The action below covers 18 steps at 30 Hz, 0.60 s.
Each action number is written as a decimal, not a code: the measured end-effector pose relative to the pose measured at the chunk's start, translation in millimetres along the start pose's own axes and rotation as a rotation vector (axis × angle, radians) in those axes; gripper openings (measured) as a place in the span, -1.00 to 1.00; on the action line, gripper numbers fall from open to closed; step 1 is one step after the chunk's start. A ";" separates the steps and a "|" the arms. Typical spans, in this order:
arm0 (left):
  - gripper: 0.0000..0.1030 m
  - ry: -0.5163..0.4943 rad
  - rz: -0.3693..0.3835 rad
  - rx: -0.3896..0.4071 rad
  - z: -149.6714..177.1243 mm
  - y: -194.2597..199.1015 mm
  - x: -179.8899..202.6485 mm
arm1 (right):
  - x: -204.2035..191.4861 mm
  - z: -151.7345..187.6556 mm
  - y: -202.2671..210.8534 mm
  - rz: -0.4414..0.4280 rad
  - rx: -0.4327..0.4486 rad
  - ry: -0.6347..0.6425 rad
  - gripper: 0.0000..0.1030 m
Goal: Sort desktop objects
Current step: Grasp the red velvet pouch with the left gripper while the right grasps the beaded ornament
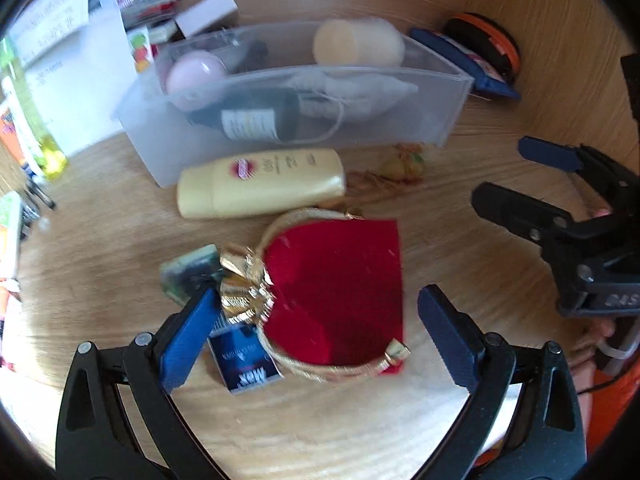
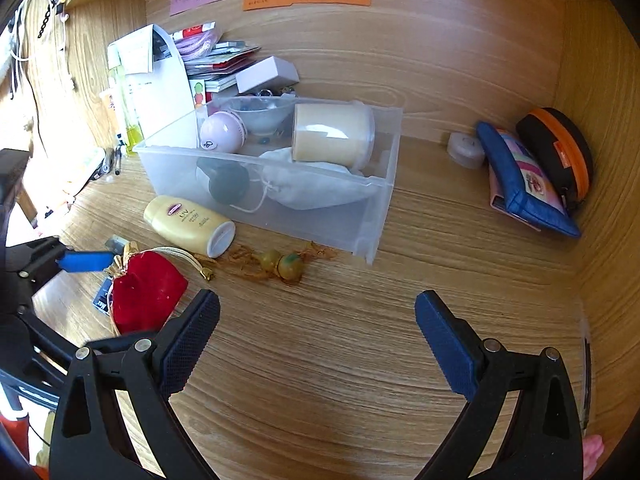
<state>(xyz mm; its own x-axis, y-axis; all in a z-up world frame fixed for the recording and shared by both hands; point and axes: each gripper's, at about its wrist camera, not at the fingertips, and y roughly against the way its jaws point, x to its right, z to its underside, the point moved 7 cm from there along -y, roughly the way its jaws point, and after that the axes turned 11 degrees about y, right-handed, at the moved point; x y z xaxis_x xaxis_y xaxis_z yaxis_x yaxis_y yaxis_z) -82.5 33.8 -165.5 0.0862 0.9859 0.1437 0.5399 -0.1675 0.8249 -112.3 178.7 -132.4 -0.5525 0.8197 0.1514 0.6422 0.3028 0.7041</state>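
A red velvet pouch [image 1: 340, 292] with gold cord lies on the wooden desk, between the open jaws of my left gripper [image 1: 316, 336], which is not closed on it. The pouch also shows in the right wrist view [image 2: 146, 292]. A yellow lotion bottle [image 1: 260, 184] lies beyond it, in front of a clear plastic bin [image 1: 448, 116] that holds a cream jar [image 1: 356, 42], a pink ball, a dark bottle and a white cloth bag. A yellow bead charm with tassels [image 2: 280, 264] lies by the bin. My right gripper [image 2: 316, 340] is open and empty over bare desk.
A small dark blue card box [image 1: 244, 364] and a green block [image 1: 188, 276] lie by the left finger. A blue wallet [image 2: 524, 184], an orange-rimmed black case [image 2: 560, 152] and a small white tape roll [image 2: 464, 148] stand at the right wall. Papers, boxes and pens crowd the back left.
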 end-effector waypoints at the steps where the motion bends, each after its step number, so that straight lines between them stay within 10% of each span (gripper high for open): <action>1: 0.94 -0.003 -0.011 -0.003 -0.5 -1.4 -0.4 | 0.0 -0.2 -2.0 -0.007 -0.004 0.004 0.89; 7: 0.78 -0.014 -0.057 0.023 0.7 -4.2 -5.0 | -6.0 -4.9 -19.9 -0.069 -0.032 0.016 0.85; 18: 0.35 -0.012 -0.034 0.039 -5.0 -4.2 -4.0 | -20.8 -12.6 -59.0 -0.103 -0.123 0.091 0.08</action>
<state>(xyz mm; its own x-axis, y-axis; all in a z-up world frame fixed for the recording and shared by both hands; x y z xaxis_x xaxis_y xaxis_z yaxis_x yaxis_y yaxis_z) -89.3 30.5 -166.8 0.0777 0.9910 0.1093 0.5747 -0.1341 0.8073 -145.5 137.7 -168.4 -0.6616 0.7380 0.1326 0.5132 0.3167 0.7977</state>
